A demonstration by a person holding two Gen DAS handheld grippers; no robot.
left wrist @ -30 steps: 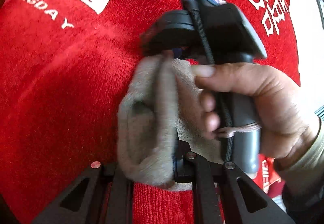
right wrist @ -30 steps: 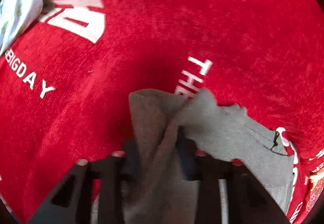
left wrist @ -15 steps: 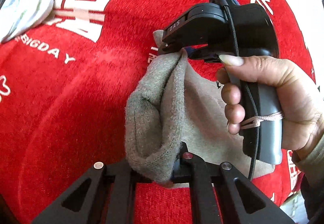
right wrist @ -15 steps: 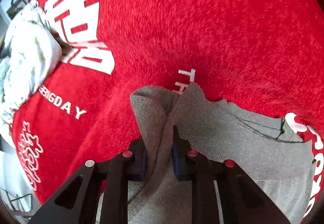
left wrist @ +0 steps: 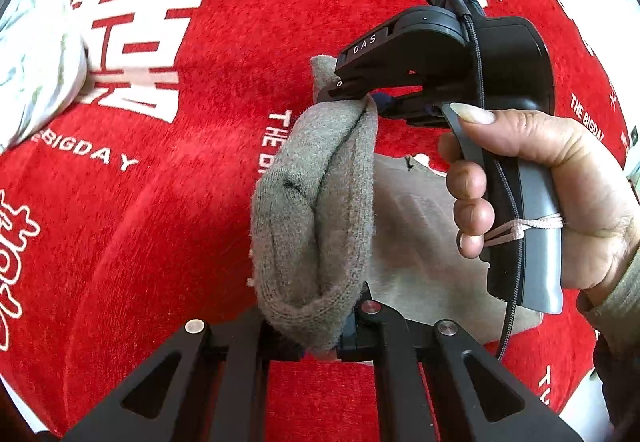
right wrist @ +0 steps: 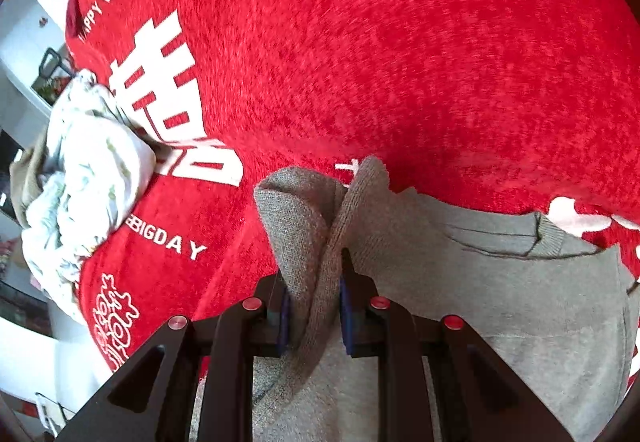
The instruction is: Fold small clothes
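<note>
So nearest the left wrist camera, the left hand-held gripper (left wrist: 316, 338) is pinching a bunched fold of the grey knit garment (left wrist: 312, 210), and the fabric swallows the fingertips, so the pads themselves can't be seen. From the right wrist camera it's the same deal: the right hand-held gripper (right wrist: 314, 306) is clamped on a ridge of that garment (right wrist: 500, 302), with blue pads (right wrist: 285, 316) just peeking out either side of the cloth. The rest of the garment spreads flat toward 3 o'clock in that view, and its lower part is cut off by the frame edge. In the left view, the person's right hand (left wrist: 560, 194) wraps the grey handle at about 3 o'clock, and the black nose of that gripper bites the far end of the fold at around 1 o'clock. Everything sits on a red cloth with white lettering (right wrist: 400, 62); whatever carries it is completely hidden. Further out, at about 9 o'clock, a crumpled white printed cloth (right wrist: 88, 178) lies on the red cloth, well apart from the garment. Beyond it the room is too warped to make out.
</note>
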